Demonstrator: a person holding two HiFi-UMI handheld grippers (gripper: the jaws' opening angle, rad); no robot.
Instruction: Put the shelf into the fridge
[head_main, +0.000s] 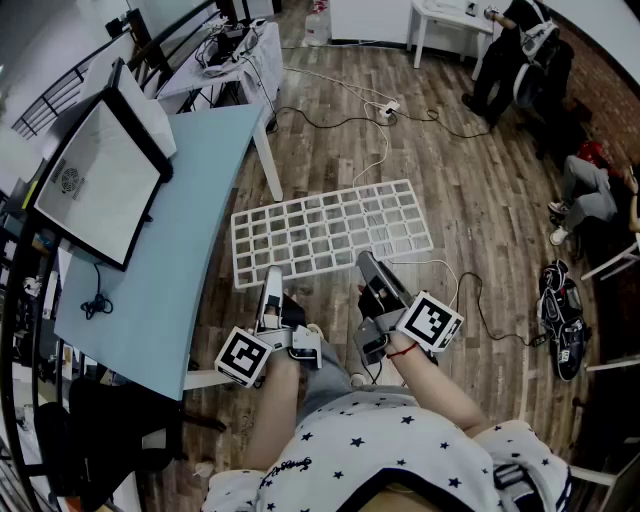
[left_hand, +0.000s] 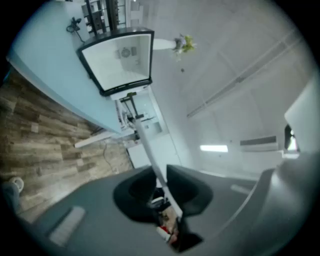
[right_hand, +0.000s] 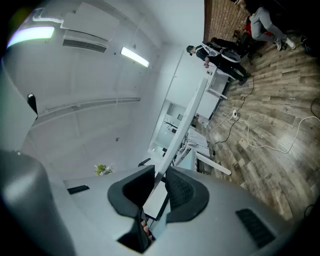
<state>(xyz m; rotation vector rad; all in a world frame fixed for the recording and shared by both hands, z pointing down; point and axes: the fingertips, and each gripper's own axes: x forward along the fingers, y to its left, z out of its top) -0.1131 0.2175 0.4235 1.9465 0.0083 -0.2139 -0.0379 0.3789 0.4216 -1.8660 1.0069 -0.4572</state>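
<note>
The fridge (head_main: 100, 185) sits on the blue surface (head_main: 190, 260) at ten o'clock from the white wire shelf (head_main: 330, 230), which hangs flat over the floor, long axis nine-to-three, its six-o'clock edge clenched in the jaws of the left gripper (head_main: 270, 282), the nearer to the fridge, and the right gripper (head_main: 371, 267).

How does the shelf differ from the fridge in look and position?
The shelf is a flat, open white grid; the fridge is a box with a black rim. The shelf is held by its near edge in the left gripper and right gripper, over the floor; the fridge rests on the blue table. Both look largely white.
</note>
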